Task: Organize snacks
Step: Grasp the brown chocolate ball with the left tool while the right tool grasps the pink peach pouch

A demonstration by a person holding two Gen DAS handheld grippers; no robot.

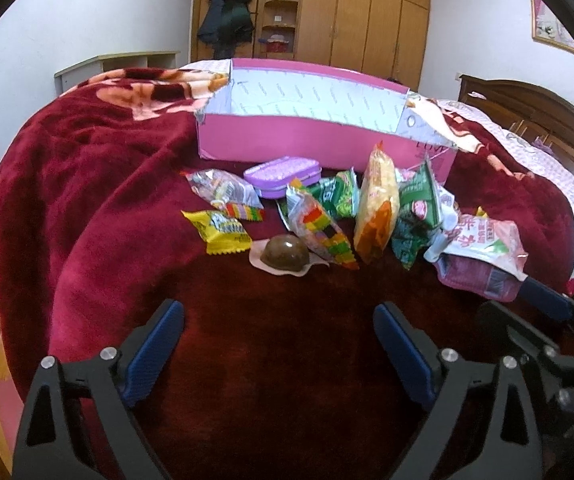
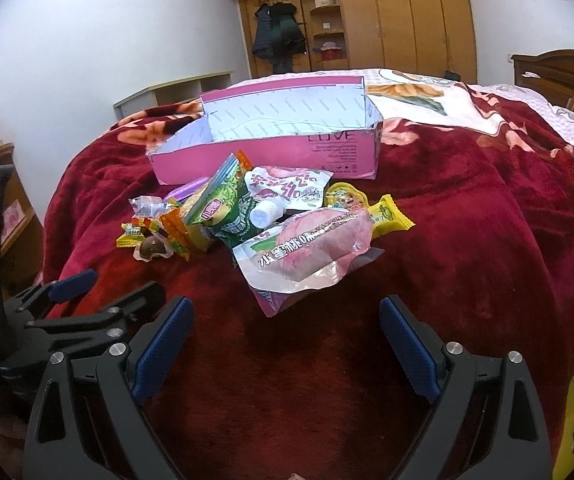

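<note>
Dark red blanket is covering the bed. Pink box is sitting open-topped on it, far side of the snacks. Snack pile is lying just in front of the box: pink peach-bun packet nearest the right gripper, tall yellow bag standing mid-pile, purple tin touching the box side, brown jelly cup at front. Left gripper and right gripper are both hovering over bare blanket, jaws wide apart, gripping nothing.
</note>
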